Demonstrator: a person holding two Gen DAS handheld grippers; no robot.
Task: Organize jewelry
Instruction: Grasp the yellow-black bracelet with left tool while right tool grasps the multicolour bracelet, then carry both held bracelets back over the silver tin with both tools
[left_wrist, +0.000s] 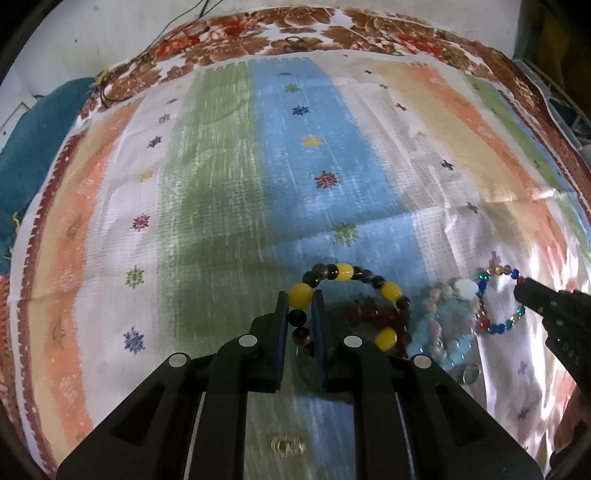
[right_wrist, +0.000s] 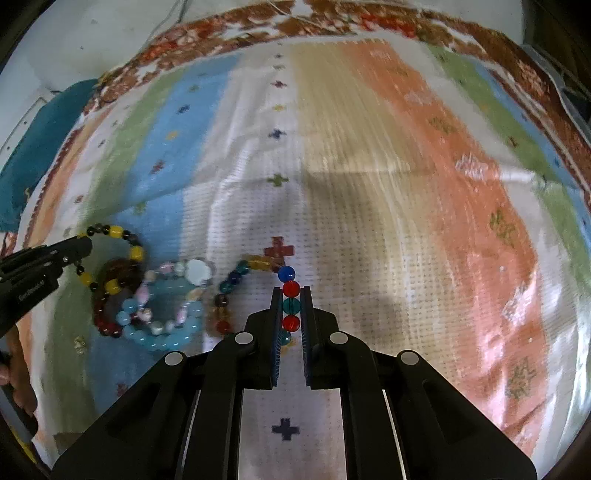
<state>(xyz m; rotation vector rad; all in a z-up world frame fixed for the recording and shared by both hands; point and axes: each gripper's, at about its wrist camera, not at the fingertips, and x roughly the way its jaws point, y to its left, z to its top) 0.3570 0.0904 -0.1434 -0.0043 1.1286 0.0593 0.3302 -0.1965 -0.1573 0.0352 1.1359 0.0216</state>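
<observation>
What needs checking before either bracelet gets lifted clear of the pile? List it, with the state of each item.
1. Left gripper shut on the yellow-and-black bead bracelet: ok.
2. Right gripper shut on the multicolour bead bracelet: ok.
3. Yellow-and-black bracelet free of the dark red bead bracelet: not ok, their loops overlap.
4. Multicolour bracelet free of the light blue bead bracelet: cannot tell, they lie close together by the white flower bead.
5. Striped cloth kept out of both grips: cannot tell.
6. Open cloth to set the bracelets down apart: ok, bare stripes beyond the pile.
</observation>
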